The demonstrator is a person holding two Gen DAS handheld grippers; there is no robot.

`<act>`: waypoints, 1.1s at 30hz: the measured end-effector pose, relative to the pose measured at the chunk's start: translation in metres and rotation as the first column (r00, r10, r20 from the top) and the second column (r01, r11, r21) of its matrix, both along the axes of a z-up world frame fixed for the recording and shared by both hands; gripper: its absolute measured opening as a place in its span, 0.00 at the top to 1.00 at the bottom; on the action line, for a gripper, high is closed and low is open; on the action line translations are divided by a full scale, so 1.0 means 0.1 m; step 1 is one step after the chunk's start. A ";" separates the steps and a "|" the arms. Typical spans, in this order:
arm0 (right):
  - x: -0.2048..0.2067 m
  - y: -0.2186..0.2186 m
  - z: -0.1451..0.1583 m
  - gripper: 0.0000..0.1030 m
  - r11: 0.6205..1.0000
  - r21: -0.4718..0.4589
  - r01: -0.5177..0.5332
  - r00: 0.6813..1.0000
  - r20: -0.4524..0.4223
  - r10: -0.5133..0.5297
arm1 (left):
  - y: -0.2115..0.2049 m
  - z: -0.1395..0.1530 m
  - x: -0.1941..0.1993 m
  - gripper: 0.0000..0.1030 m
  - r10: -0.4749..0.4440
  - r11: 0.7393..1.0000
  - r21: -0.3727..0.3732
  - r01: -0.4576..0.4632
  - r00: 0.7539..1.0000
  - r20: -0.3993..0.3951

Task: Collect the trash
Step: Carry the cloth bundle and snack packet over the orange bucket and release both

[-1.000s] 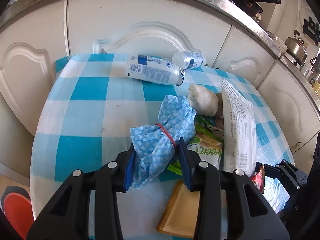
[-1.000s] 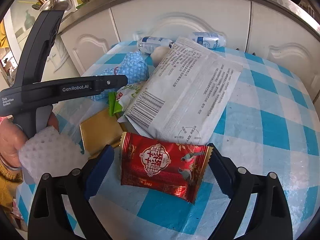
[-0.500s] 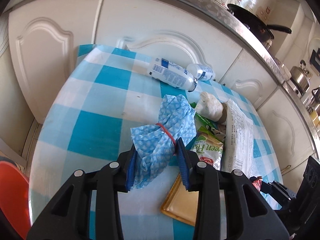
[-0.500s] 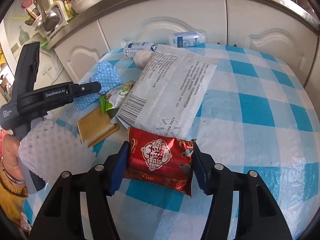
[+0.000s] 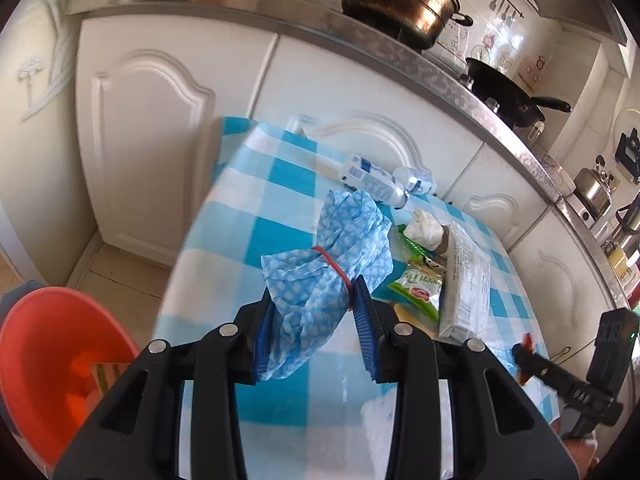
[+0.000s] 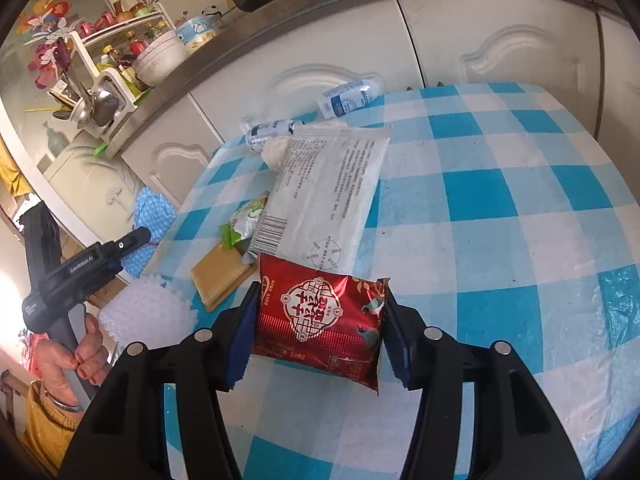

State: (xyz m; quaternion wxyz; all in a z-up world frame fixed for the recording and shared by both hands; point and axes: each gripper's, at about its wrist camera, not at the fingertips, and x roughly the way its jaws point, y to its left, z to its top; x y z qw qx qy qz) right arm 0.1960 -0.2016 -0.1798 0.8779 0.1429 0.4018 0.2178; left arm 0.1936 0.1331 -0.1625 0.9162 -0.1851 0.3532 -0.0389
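A blue patterned cloth bundle [image 5: 340, 248] tied with a red rubber band hangs lifted above the checked table [image 5: 276, 200], with my left gripper [image 5: 314, 292] shut on its lower half. In the right wrist view the same left gripper [image 6: 132, 240] sits past the table's left edge, held by a hand [image 6: 76, 356]. My right gripper [image 6: 320, 296] is closing on a red snack packet [image 6: 320, 312]. Both pads press the packet's sides, and it is raised off the tablecloth [image 6: 500, 200].
An orange bin [image 5: 52, 360] stands on the floor at lower left. On the table lie a white printed pack [image 6: 328, 192], a green packet [image 5: 416, 288], a tan flat piece [image 6: 220, 276], a white lump [image 5: 424, 228], two bottles [image 5: 372, 184] and white foam netting [image 6: 146, 316]. White cabinets stand behind.
My left gripper carried the blue bundle up and left, off toward the table edge, bringing the orange bin into view. My right gripper's jaws closed on the red packet and lifted it.
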 end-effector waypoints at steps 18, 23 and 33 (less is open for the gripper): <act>-0.44 1.43 1.00 0.45 0.949 -0.015 -0.314 0.938 0.150 0.313 | 1.29 0.08 -1.28 0.63 0.278 0.960 -0.009 -0.278 0.960 0.038; -0.58 2.18 1.08 0.45 0.895 -0.072 -0.440 0.881 0.159 0.446 | 1.71 -0.05 -1.55 0.63 0.370 0.929 -0.021 -0.370 0.929 0.007; -0.72 3.26 0.68 0.45 0.795 -0.156 -0.586 0.797 0.068 0.601 | 2.09 -0.24 -1.78 0.63 0.438 0.898 -0.042 -0.439 0.899 -0.031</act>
